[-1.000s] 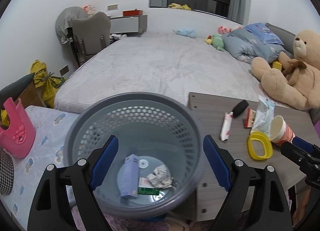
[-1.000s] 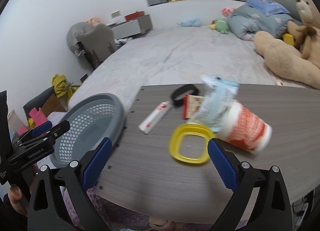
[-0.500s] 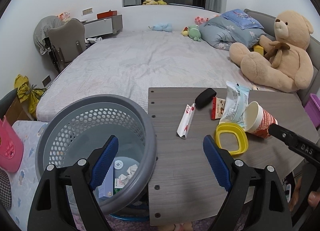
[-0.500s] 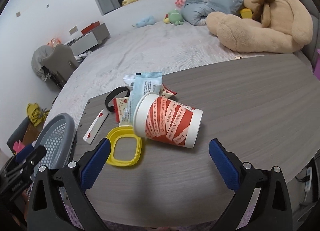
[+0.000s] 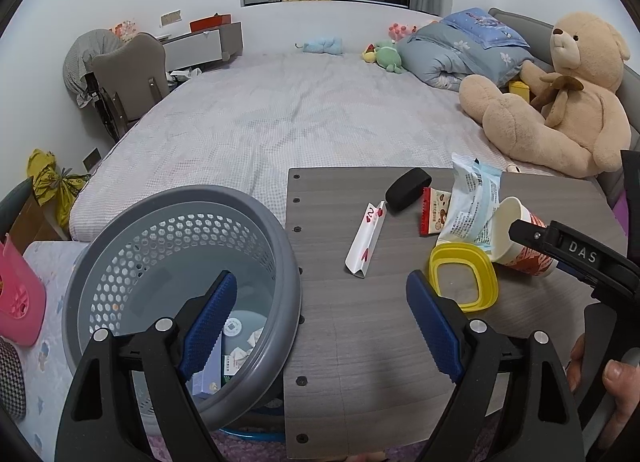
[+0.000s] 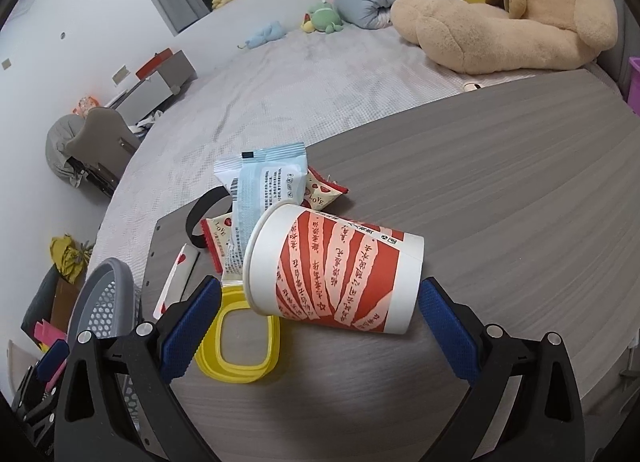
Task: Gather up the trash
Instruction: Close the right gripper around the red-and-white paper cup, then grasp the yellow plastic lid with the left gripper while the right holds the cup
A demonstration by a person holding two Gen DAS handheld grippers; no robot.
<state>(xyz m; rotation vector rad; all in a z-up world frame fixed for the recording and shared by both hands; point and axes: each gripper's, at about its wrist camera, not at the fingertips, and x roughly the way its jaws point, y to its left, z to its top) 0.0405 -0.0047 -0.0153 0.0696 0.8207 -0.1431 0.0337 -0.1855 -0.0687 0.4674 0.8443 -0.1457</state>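
A red-and-white paper cup (image 6: 336, 274) lies on its side on the grey wooden table (image 6: 500, 189). My right gripper (image 6: 320, 326) is open, its jaws on either side of the cup without touching it. A yellow lid (image 6: 240, 346), a pale blue wrapper (image 6: 264, 193), red "LOVE" packets (image 6: 320, 191), a white sachet (image 5: 366, 240) and a black band (image 5: 408, 189) lie beside it. My left gripper (image 5: 320, 322) is open and empty at the table's left edge, above the grey trash basket (image 5: 120, 246), which holds some scraps.
A bed (image 5: 304, 117) lies behind the table, with a big teddy bear (image 5: 560, 97), a folded duvet and small plush toys. A chair (image 5: 128, 77) stands at the far left. A pink object (image 5: 18, 302) sits at the left.
My left gripper has swung right, from over the basket to the table's left edge. My right gripper has closed in on the lying cup, which now sits between its open jaws.
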